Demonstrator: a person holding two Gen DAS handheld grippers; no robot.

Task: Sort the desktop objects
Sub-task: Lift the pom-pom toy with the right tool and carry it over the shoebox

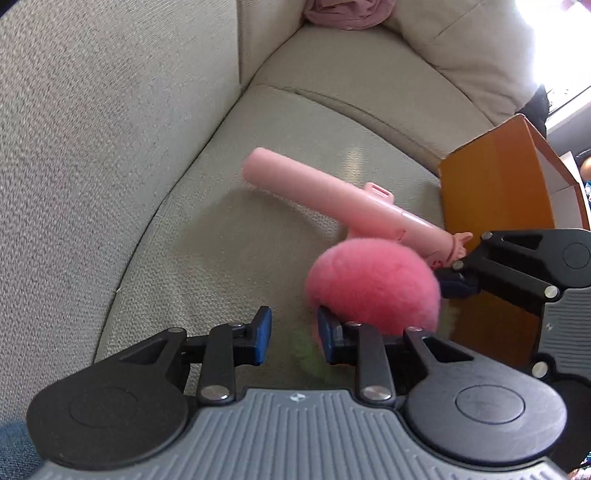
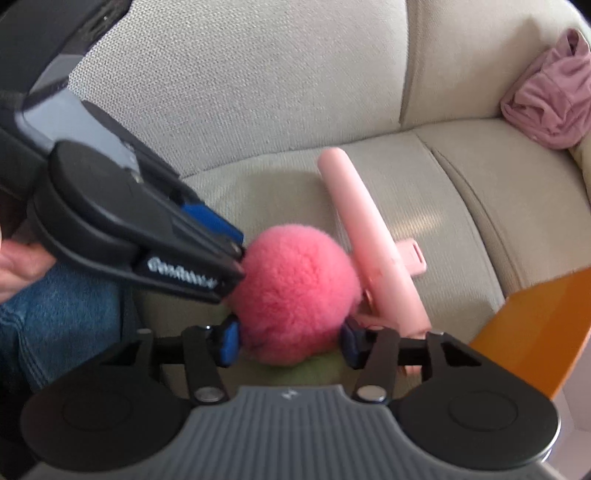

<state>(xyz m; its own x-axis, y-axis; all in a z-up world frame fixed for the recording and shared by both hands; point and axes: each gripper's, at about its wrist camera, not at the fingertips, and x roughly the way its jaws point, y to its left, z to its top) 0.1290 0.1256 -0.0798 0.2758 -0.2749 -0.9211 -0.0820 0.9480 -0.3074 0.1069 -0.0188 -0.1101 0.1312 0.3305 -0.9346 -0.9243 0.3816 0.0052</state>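
A fluffy pink pom-pom ball (image 1: 373, 284) (image 2: 295, 295) sits between the blue pads of my right gripper (image 2: 290, 338), which is shut on it. A light pink tube-shaped toy (image 1: 332, 203) (image 2: 365, 240) lies on the beige sofa seat (image 1: 229, 236) just behind the ball. My left gripper (image 1: 293, 338) is open and empty, its right pad beside the ball's lower left. In the right wrist view the left gripper (image 2: 236, 254) comes in from the left and touches the ball. The right gripper (image 1: 458, 277) shows at the right of the left wrist view.
An orange cardboard box (image 1: 495, 192) (image 2: 539, 325) stands open on the seat to the right. A crumpled mauve cloth (image 1: 347, 13) (image 2: 550, 103) lies at the sofa's far corner. The sofa back (image 2: 258, 92) rises behind. My jeans-clad leg (image 2: 55, 317) is at left.
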